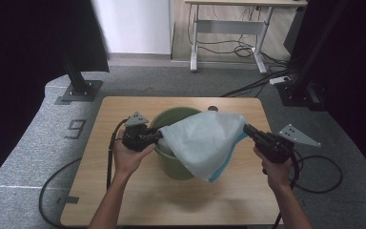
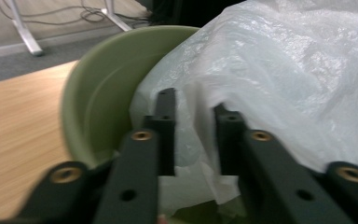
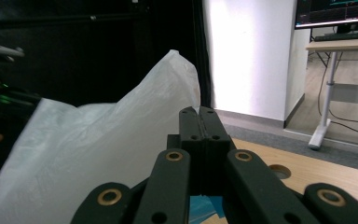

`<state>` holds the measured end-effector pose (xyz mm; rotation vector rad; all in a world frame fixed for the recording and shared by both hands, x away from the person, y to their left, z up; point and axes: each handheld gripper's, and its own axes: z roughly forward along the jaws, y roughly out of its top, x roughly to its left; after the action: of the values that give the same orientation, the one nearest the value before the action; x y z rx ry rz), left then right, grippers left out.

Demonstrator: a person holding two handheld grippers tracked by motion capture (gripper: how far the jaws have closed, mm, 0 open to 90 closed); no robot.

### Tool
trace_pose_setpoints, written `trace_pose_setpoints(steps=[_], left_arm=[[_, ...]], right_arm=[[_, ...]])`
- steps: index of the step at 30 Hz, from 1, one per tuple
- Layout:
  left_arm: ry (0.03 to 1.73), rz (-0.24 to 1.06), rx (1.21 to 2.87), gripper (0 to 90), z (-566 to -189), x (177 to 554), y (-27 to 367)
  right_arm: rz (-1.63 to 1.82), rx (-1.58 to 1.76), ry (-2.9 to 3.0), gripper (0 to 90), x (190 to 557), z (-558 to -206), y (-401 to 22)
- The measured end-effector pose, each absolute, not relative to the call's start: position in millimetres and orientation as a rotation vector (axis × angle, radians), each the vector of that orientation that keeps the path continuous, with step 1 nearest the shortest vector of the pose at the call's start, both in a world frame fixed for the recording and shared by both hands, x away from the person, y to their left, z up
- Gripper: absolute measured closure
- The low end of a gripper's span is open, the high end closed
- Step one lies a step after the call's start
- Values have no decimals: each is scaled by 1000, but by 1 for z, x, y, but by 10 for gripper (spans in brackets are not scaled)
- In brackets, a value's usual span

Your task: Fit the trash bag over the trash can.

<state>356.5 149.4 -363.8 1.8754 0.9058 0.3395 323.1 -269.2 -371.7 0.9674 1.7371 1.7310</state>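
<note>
On the wooden table (image 1: 138,191), a white bag (image 1: 205,138) is being fitted over the green bucket (image 1: 169,119), clenched by the right gripper (image 1: 246,129), while the left gripper (image 1: 158,136) stands parted around its edge, which must next be pulled over the rim.

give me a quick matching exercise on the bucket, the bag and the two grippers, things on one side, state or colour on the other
Things:
1. bucket
2. plastic bag
3. left gripper
4. right gripper

States or colours:
A. jaws pressed together on a bag edge
B. green, standing on the table
C. jaws apart with bag film between them
D. white, draped over the bucket's rim

Pairs: 1-B, 2-D, 3-C, 4-A
</note>
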Motion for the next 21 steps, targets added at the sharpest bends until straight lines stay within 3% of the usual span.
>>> trace_pose_setpoints(steps=[2, 3, 10, 17, 21], left_arm=[[899, 337, 1868, 675, -363, 353, 156], [894, 330, 1865, 578, -363, 352, 160], [830, 307, 1867, 411, -354, 330, 184], [770, 284, 1867, 346, -344, 317, 182], [697, 264, 1883, 343, -337, 309, 160]], right_arm=[[1723, 963, 1742, 884, 323, -372, -269], [1716, 962, 1744, 883, 324, -374, -267], [1684, 1007, 1738, 884, 329, -377, -272], [1665, 1026, 1738, 884, 328, -378, -274], [1673, 1030, 1757, 883, 326, -380, -271]])
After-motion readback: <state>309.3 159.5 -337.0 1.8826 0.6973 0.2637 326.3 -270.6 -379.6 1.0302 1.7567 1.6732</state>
